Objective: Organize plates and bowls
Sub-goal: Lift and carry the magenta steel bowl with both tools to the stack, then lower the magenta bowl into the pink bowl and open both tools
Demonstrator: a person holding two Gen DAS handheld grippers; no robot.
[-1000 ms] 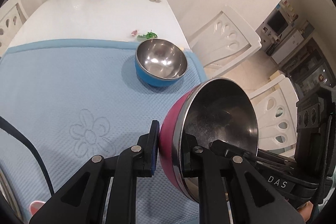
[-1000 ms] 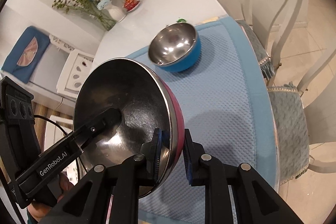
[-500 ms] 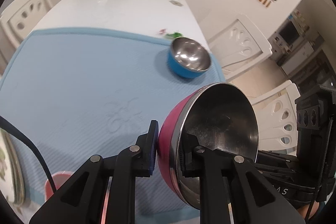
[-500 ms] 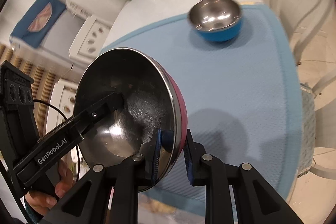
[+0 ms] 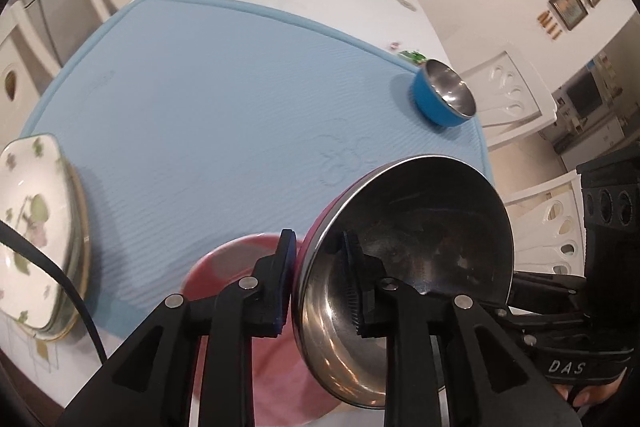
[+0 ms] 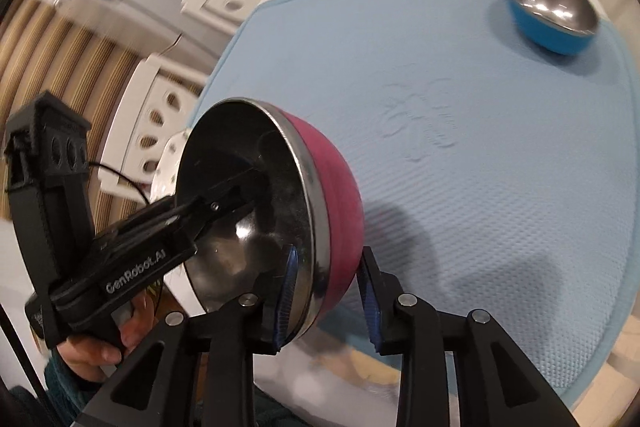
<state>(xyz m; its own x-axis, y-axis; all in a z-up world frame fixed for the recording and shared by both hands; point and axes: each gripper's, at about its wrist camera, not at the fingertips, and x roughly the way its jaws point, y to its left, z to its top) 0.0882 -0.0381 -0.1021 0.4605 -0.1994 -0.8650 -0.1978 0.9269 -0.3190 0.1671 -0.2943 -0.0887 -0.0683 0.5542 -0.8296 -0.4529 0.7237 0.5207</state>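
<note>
Both grippers flanked the magenta bowl [image 5: 404, 259], tipped on edge above a pink bowl [image 5: 240, 259] at the near edge of the blue mat [image 5: 220, 99] on the bench. Left gripper [image 5: 316, 287] fingers straddled its rim, opening; contact looked slack, though blur left that unsure. Right gripper [image 6: 328, 295] fingers were opening too, the outer pad clear of the wall. Step in hand: releasing it to nest in the pink bowl. Next: back both off, then fetch the blue bowl [image 6: 552, 15] at the far corner. Plates [image 5: 36, 239] sat stacked at the left.
</note>
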